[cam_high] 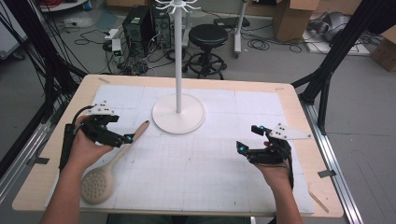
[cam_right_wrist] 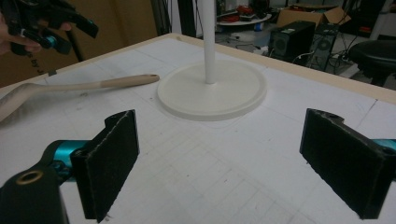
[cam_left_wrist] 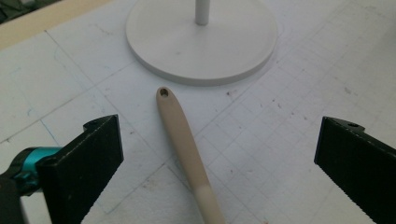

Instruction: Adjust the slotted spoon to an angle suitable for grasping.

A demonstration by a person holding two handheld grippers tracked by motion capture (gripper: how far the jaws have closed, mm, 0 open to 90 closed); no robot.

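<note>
Where the beige spoon point(cam_high: 108, 165) lies on the white mat point(cam_high: 201, 172), we see its handle tip pointing at the round stand base point(cam_high: 178, 115) and its bowl toward us. Our left gripper point(cam_left_wrist: 217, 154) hangs wide open over the handle, gripping nothing. Our right gripper point(cam_right_wrist: 219, 163) is wide open too, well apart.

One slotted spoon point(cam_high: 110, 164), one white stand point(cam_high: 178, 112), two grippers on the table; one stool point(cam_high: 208, 45) beyond.
</note>
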